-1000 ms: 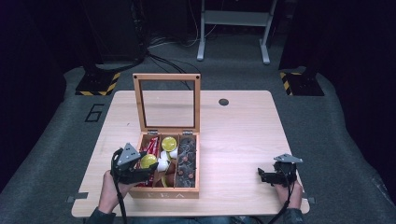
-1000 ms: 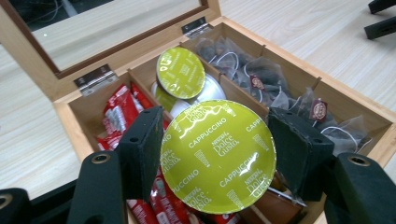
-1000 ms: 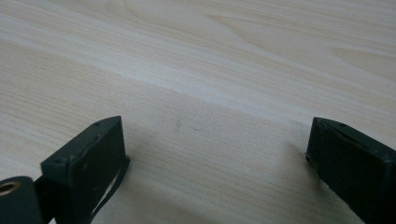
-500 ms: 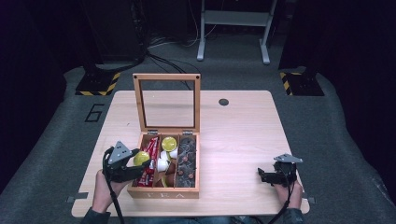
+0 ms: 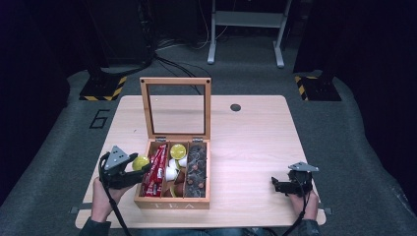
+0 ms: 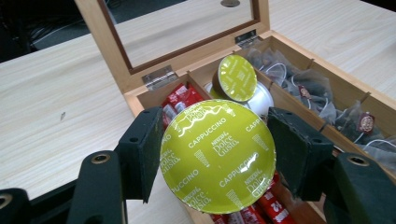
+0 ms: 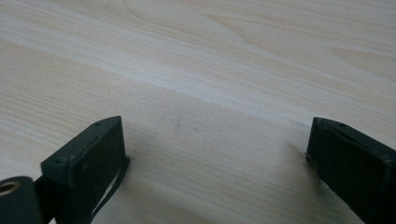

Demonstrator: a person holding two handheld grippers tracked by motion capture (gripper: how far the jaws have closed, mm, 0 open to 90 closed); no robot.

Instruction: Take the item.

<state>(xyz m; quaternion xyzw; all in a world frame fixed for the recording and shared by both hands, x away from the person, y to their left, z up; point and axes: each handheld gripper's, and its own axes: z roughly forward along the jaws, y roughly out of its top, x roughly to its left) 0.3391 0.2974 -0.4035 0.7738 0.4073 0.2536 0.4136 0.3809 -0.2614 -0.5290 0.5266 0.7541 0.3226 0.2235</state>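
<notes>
A wooden tea box (image 5: 173, 202) stands open at the table's front centre, its glass lid (image 5: 176, 108) upright. Inside lie red sachets (image 5: 155, 169), a second green capsule (image 5: 178, 150) with white ones, and dark tea bags (image 5: 195, 169). My left gripper (image 5: 139, 167) is shut on a green cappuccino capsule (image 5: 140, 162), held just left of the box's left wall. In the left gripper view the capsule (image 6: 217, 156) sits squeezed between both pads (image 6: 142, 156), above the box's left rim. My right gripper (image 5: 275, 185) rests at the front right, open, with bare table between its fingers (image 7: 93, 158).
A small dark round hole (image 5: 235, 107) marks the table (image 5: 255, 137) behind the box. Grey floor with yellow-black striped bases (image 5: 104, 88) and a metal stand (image 5: 246, 29) lies beyond the far edge. The person's hands (image 5: 103, 196) come in at the front edge.
My left gripper has carried the green capsule leftward, from above the box's left compartment to just outside its left wall. The right gripper has stayed put.
</notes>
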